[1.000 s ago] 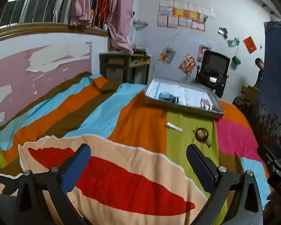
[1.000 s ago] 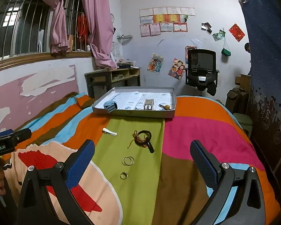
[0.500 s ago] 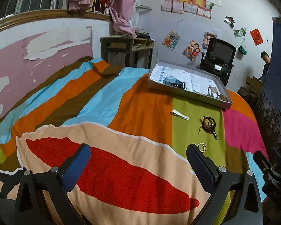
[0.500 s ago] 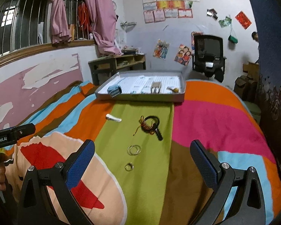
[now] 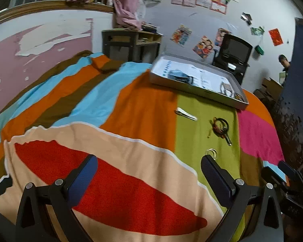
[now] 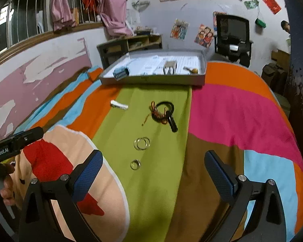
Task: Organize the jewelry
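On the green stripe of the striped bedspread lie a white hair clip (image 6: pixel 119 105) (image 5: pixel 185 113), a black bracelet with red-orange cord (image 6: pixel 163 113) (image 5: pixel 220 125), a pair of thin hoops (image 6: pixel 142 143) (image 5: pixel 211 152) and a small ring (image 6: pixel 135 164). A grey tray (image 6: pixel 151 79) (image 5: pixel 198 90) stands behind them with a blue box, a metal piece and a small gold item inside. My right gripper (image 6: pixel 153 172) hangs open just short of the small ring. My left gripper (image 5: pixel 149 176) is open over the red patch, with nothing between its fingers.
The left tool and the hand holding it (image 6: pixel 4 181) show at the right wrist view's left edge. A wooden desk (image 6: pixel 129 44) and a black office chair (image 6: pixel 232 38) stand behind the bed. A person (image 5: pixel 284 62) is at the far right by a dark blue curtain.
Both grippers have tilted down and come closer to the bedspread; the jewelry now lies nearer and lower in both views. Neither gripper has shut or taken hold of anything.
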Demonstrator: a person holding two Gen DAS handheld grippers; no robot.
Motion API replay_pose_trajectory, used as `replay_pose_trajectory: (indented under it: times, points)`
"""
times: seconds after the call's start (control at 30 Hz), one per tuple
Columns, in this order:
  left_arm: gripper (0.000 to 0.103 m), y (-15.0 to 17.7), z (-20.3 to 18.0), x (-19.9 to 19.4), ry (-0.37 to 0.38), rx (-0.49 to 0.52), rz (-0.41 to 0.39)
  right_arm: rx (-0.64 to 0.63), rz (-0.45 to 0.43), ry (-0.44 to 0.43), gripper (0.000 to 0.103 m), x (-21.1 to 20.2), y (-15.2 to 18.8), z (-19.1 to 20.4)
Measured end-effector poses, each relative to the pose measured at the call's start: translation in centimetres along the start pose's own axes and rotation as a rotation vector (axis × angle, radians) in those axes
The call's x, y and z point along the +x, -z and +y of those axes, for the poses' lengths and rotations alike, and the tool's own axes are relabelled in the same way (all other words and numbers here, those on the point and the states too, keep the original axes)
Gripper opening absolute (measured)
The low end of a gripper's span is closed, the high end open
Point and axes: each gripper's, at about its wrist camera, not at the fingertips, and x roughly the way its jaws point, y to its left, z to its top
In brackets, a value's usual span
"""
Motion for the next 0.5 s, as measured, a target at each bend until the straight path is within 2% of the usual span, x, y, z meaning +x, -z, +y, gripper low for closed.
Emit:
replay_pose_trajectory:
  times: [0.17, 0.4, 0.47, 0.5]
  points:
    - [0.103, 1.1, -1.4, 1.3, 0.067, -0.011, 0.028, -0.007, 0.063, -0.012, 0.085, 1.5, -0.2, -1.1]
    - [0.102, 2.3, -4.1, 2.7, 0.101, 0.03, 0.02, -0.038, 0.124, -0.035, 0.066, 3.5, -0.8, -2.9]
    - [0.099, 2.7, -4.9, 3.3, 0.124, 0.03, 0.022, -0.062, 0.126, -0.035, 0.064, 3.8, -0.9, -3.3]
    - [0.095, 3.0, -5.6, 4.0, 0.143, 0.037, 0.034, -0.078, 0.122, -0.036, 0.061, 4.0, -1.0, -3.7]
